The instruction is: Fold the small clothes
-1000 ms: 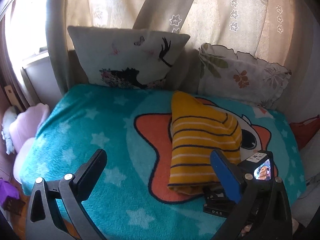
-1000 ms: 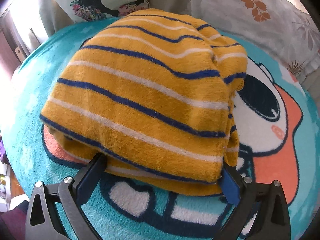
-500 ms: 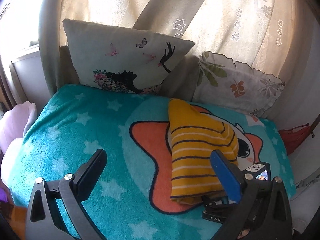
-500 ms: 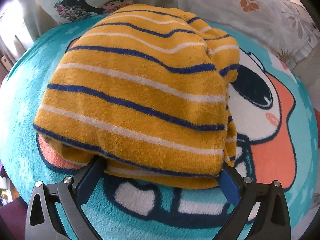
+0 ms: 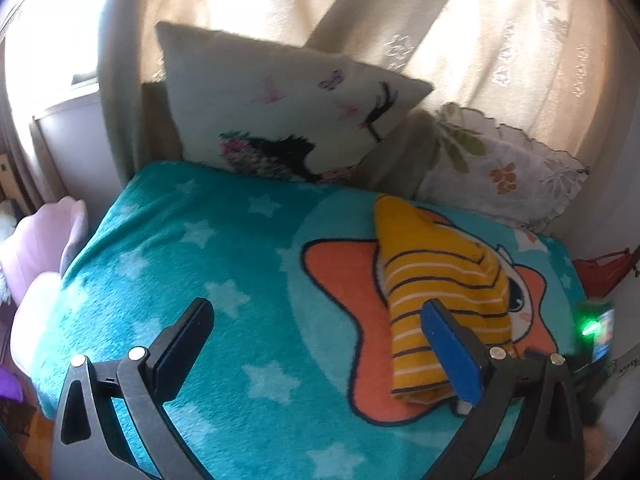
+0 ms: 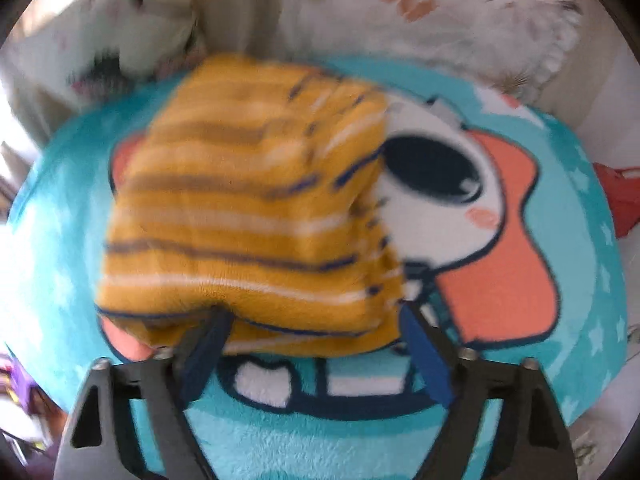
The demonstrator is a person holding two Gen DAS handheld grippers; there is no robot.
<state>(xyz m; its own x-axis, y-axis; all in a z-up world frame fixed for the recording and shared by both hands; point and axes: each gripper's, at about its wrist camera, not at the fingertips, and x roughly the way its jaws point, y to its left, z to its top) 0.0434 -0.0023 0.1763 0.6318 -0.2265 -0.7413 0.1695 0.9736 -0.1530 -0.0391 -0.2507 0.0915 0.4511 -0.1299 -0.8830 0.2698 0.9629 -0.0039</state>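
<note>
A folded yellow garment [image 5: 436,292] with navy and white stripes lies on the orange star of a teal blanket [image 5: 200,248]. In the right wrist view the garment [image 6: 248,200] fills the middle, blurred. My right gripper [image 6: 312,316] has its jaws closing on the garment's near edge. The left finger is tucked into the fold, the blue pad [image 6: 420,356] presses its right corner, and the fabric bunches between them. My left gripper [image 5: 316,312] stands open over the blanket. Nothing is between its fingers, and its blue pad [image 5: 452,356] overlaps the garment's near end in the view.
Two pillows lean against the curtain at the back, a white one [image 5: 280,120] with a black figure and a leaf-print one [image 5: 500,168]. A pink cushion [image 5: 44,248] lies off the blanket's left edge. Something red [image 5: 604,268] sits at the right edge.
The right gripper's jaws have narrowed on the garment's near edge and it has risen, rolling a little. The left gripper has slid sideways, so the garment now sits further right in its view.
</note>
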